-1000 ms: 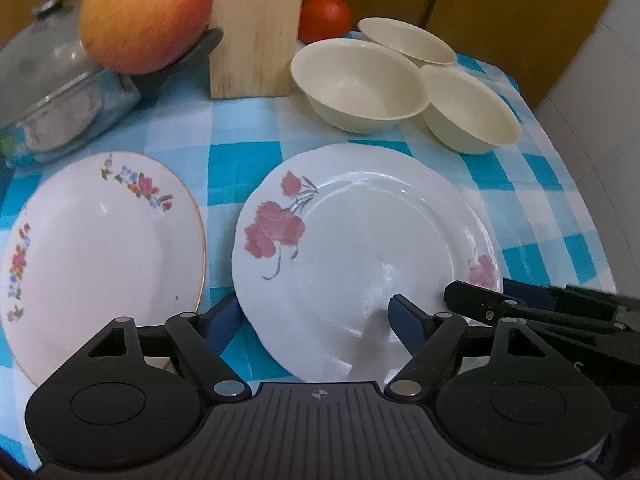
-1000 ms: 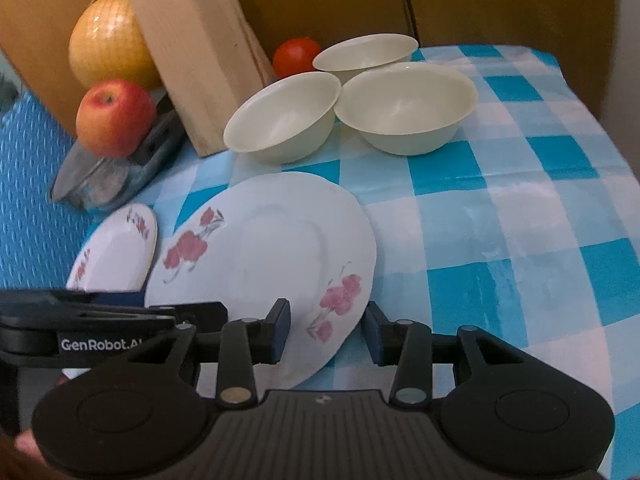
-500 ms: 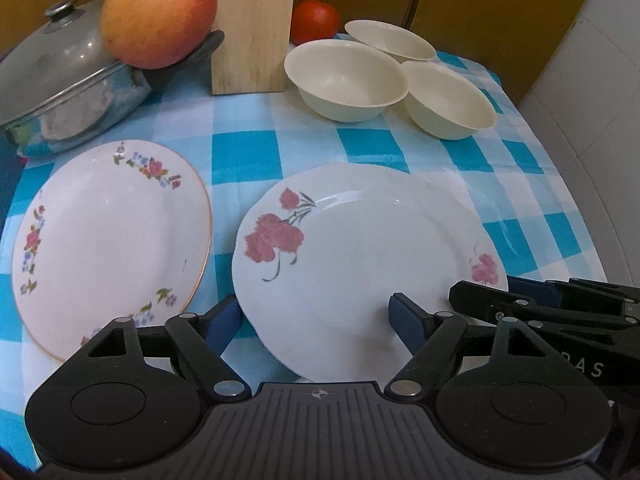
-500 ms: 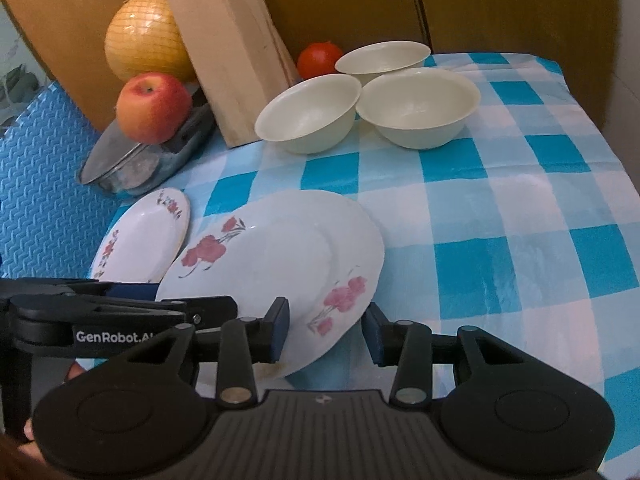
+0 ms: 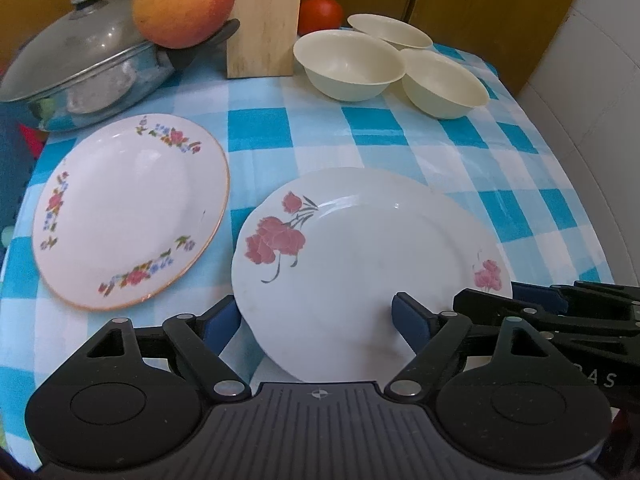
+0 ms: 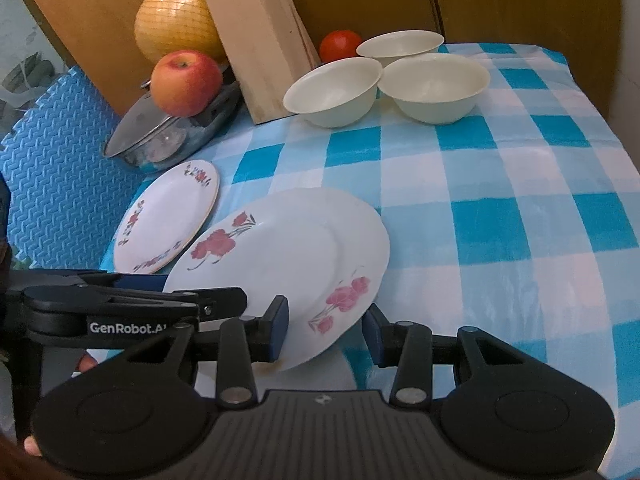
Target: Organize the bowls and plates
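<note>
Both grippers sit at the near edge of the rose plate (image 5: 360, 256), low in each frame. The left gripper (image 5: 316, 322) is spread wide, its blue pads on either side of the plate's near rim, the left pad off the rim and the right pad over the plate's surface; whether either pad touches cannot be told. The right gripper (image 6: 325, 328) is also open, at a middling width, with the plate's lower right rim between its pads and a gap showing at the right pad. In the right wrist view the plate's near edge looks tilted up off the checked cloth (image 6: 520, 208) covering the desk, with shadow beneath it.

The flower-rimmed plate (image 5: 128, 212) lies flat at centre left of the left view, just beside the rose plate, a strip of cloth between them. Three cream bowls (image 5: 348, 64) cluster close together at the upper centre and right, all upright. A wooden block (image 5: 264, 20) stands to their left, with a tomato (image 5: 320, 12) behind. At the upper left a lidded pan (image 5: 80, 68) carries an apple (image 5: 184, 0); a netted yellow fruit (image 6: 176, 28) shows behind it in the right view.
</note>
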